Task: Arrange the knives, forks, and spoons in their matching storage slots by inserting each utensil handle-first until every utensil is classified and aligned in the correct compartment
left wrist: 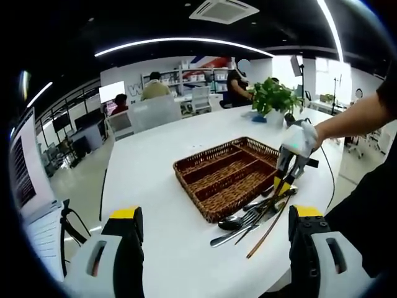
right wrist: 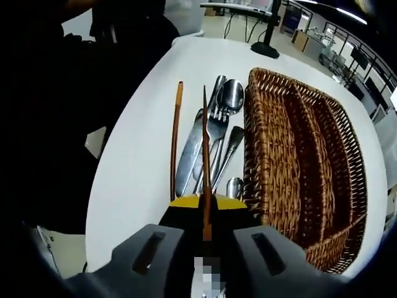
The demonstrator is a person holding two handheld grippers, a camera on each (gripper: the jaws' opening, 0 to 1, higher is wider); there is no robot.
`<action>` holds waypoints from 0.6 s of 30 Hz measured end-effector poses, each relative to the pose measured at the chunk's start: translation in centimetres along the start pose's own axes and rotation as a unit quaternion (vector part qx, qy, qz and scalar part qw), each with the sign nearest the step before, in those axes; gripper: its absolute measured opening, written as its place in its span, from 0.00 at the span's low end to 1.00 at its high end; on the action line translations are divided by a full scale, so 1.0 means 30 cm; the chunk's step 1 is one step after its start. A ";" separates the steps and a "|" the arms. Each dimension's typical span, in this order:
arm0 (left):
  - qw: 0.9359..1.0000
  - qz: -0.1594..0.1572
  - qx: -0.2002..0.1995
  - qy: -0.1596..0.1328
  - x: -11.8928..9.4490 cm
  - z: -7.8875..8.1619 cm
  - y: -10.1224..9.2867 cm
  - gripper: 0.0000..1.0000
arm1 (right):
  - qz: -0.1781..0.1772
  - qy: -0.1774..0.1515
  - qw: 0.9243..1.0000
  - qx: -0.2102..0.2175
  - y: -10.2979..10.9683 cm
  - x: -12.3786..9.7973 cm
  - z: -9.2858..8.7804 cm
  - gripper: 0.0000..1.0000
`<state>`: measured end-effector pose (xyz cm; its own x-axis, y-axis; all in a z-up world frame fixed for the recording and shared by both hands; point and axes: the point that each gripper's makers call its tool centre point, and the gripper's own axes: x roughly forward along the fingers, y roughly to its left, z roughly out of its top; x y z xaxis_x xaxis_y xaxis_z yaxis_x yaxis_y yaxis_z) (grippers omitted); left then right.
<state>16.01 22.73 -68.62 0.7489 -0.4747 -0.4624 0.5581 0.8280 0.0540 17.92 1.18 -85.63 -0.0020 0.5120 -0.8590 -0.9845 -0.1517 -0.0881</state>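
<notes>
**Right gripper pinching a brown stick at the utensil pile**

Right gripper [right wrist: 206, 214] jaws closed narrow on one thin brown chopstick [right wrist: 205, 155], just beside the wicker tray [right wrist: 273, 205]. Second chopstick [right wrist: 175, 136] lies on the white table [right wrist: 130, 186], next to the metal cutlery pile [right wrist: 214, 133]. Tray compartments look empty.

Advice: lift clear of the pile before swinging over a slot; keep the stick parallel to the dividers.

Left gripper [left wrist: 214, 248] hangs wide open, holding nothing.
</notes>
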 end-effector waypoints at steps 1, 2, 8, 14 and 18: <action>1.000 0.000 0.001 0.000 -0.001 0.000 -0.001 0.99 | 0.001 -0.002 1.000 -0.005 0.003 -0.005 0.006 0.04; 1.000 0.000 0.001 0.000 -0.002 0.000 -0.002 0.99 | 0.003 -0.004 1.000 -0.004 0.005 -0.009 0.010 0.04; 1.000 0.002 0.000 -0.003 -0.007 0.005 -0.004 0.99 | -0.001 -0.002 1.000 0.006 0.012 -0.027 0.019 0.04; 1.000 0.002 0.000 -0.005 -0.008 0.006 -0.006 0.99 | -0.001 -0.003 0.999 0.037 0.032 -0.047 0.025 0.04; 1.000 0.001 0.000 -0.006 -0.005 0.008 -0.009 0.99 | -0.001 0.006 0.998 0.067 0.040 -0.052 0.012 0.03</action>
<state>15.82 22.50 -68.36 0.7549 -0.4759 -0.4513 0.5558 0.8295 0.0550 16.68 0.52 -84.21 0.0004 0.5024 -0.8647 -0.9991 -0.0371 -0.0220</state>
